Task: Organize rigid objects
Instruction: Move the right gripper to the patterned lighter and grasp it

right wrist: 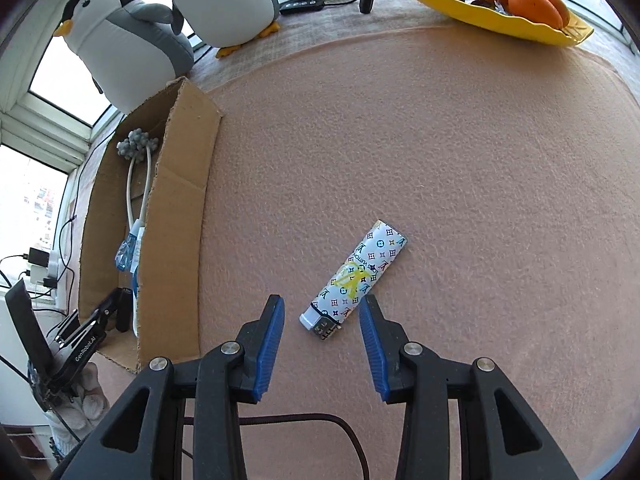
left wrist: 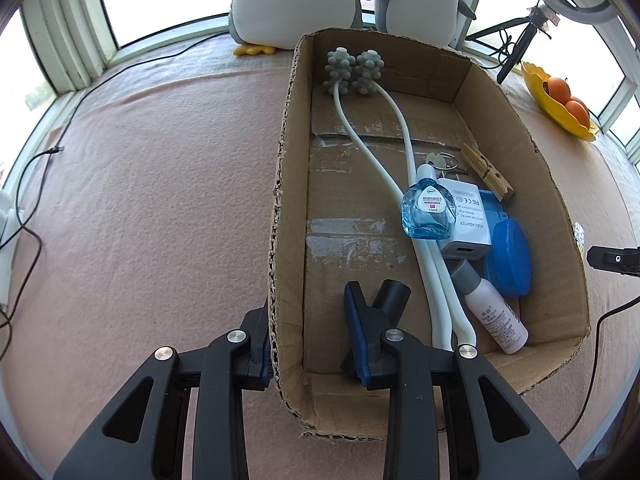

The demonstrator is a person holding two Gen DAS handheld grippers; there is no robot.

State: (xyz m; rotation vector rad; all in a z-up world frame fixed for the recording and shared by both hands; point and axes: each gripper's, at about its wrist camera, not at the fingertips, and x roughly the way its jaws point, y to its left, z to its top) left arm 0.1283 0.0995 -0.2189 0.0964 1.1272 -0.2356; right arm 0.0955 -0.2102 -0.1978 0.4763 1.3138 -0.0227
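Left wrist view: the left gripper (left wrist: 310,328) straddles the near left wall of the cardboard box (left wrist: 532,148), one finger outside and one inside, pinching the wall. Inside lie a white massager (left wrist: 362,136), blue bottle (left wrist: 428,212), white adapter (left wrist: 468,226), blue round case (left wrist: 512,256) and clothespin (left wrist: 488,174).

Right wrist view: the right gripper (right wrist: 322,334) hangs with jaws spread, nothing between the pads. The lighter (right wrist: 354,274), white with a multicoloured monogram print and yellow scribble, lies flat on the pink cloth (right wrist: 460,152) just ahead of the fingertips, outside the box.
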